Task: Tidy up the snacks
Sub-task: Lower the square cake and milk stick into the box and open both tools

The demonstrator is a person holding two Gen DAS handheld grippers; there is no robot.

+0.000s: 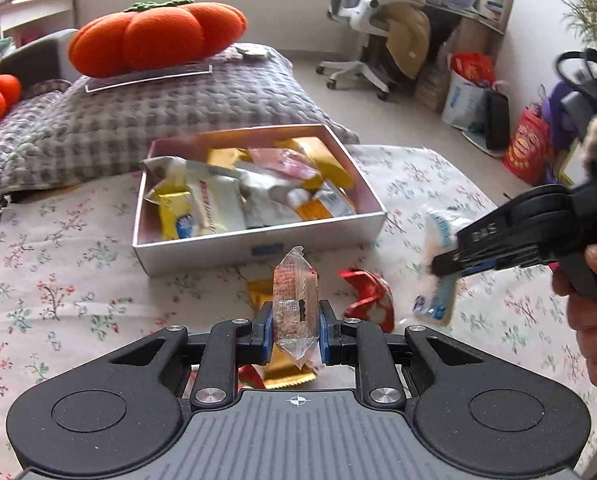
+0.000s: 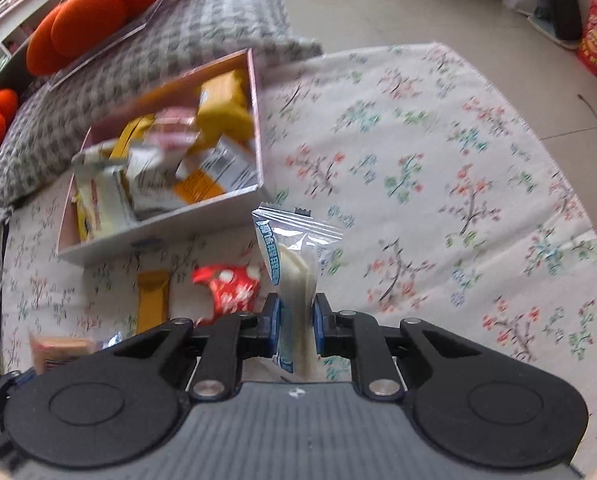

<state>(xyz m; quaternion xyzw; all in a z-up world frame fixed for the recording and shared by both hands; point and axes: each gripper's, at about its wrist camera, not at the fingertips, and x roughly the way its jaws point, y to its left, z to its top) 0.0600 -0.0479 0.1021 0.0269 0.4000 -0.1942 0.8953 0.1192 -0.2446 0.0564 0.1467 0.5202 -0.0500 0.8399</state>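
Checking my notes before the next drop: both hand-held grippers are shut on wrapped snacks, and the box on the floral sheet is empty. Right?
Not quite. The box already holds many snack packets, as the left wrist view shows. The rest stands: left hand-held gripper and right hand-held gripper each grip a wrapped snack.

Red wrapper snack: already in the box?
No, the red wrapper snack lies on the floral sheet in front of the box, beside a gold bar.
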